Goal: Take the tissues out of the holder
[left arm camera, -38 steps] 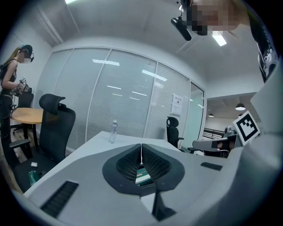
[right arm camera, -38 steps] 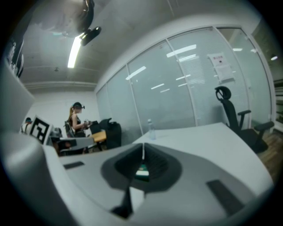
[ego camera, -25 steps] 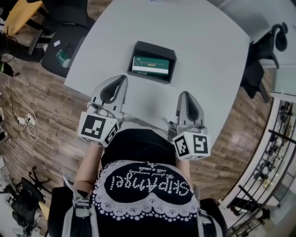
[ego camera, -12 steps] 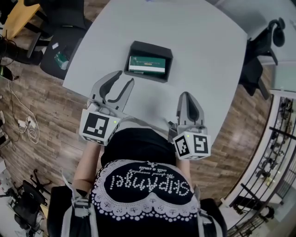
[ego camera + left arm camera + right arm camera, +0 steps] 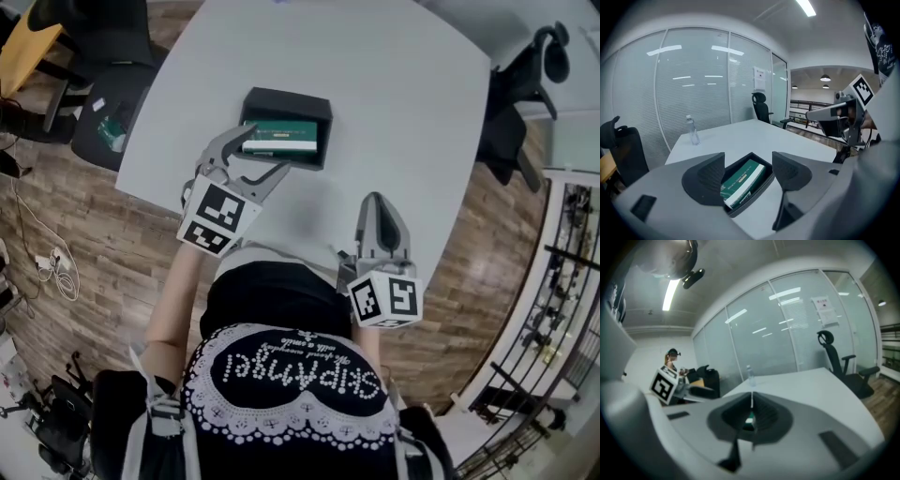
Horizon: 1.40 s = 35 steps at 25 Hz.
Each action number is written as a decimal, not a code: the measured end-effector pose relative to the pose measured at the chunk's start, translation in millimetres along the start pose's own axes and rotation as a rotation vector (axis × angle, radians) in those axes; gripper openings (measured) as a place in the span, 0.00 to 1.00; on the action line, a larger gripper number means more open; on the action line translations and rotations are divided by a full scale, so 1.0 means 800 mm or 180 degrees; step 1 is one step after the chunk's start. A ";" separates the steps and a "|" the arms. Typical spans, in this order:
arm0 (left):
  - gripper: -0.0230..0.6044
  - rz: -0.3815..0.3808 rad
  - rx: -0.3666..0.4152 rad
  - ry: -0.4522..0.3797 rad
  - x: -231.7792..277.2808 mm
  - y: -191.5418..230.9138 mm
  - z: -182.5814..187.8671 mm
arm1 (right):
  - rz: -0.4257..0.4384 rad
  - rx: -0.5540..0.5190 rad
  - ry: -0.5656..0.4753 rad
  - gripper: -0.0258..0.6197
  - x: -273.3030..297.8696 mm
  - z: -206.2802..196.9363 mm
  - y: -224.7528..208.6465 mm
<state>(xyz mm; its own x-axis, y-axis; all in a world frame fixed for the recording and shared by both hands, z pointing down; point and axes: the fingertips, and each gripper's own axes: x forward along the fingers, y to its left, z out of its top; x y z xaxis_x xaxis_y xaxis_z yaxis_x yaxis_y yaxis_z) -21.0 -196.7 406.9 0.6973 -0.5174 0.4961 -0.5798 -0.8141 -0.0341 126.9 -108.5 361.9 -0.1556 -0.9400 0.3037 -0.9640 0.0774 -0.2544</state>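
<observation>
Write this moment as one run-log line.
left hand-held gripper: jaws just opening, nothing between, near holder | right hand-held gripper: shut, empty | tissues: in holder

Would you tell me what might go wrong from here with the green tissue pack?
The left gripper, jaws just opening with nothing between them, nears the black rectangular holder; it may clamp the rim, not the green tissue pack.
The right gripper is shut and away from the holder, so pulling may drag it along.
</observation>
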 end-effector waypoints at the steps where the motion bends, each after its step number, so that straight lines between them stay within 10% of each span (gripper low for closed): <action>1: 0.55 -0.0064 0.0039 0.0100 0.014 0.000 -0.007 | -0.0023 0.0019 0.0007 0.09 0.001 -0.001 -0.005; 12: 0.62 -0.0612 0.0405 0.1225 0.110 -0.004 -0.098 | -0.0253 0.0243 0.0171 0.09 0.009 -0.023 -0.044; 35: 0.64 -0.0948 0.0440 0.1765 0.150 -0.010 -0.140 | -0.0243 0.0272 0.0338 0.09 0.044 -0.021 -0.059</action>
<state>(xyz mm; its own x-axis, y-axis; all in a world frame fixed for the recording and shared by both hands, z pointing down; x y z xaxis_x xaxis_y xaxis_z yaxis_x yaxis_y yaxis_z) 20.2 -222.7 563.9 0.4770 -0.0809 0.8751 -0.3097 -0.9474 0.0812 163.6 -139.7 400.1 -0.1089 -0.9013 0.4194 -0.9528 -0.0257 -0.3026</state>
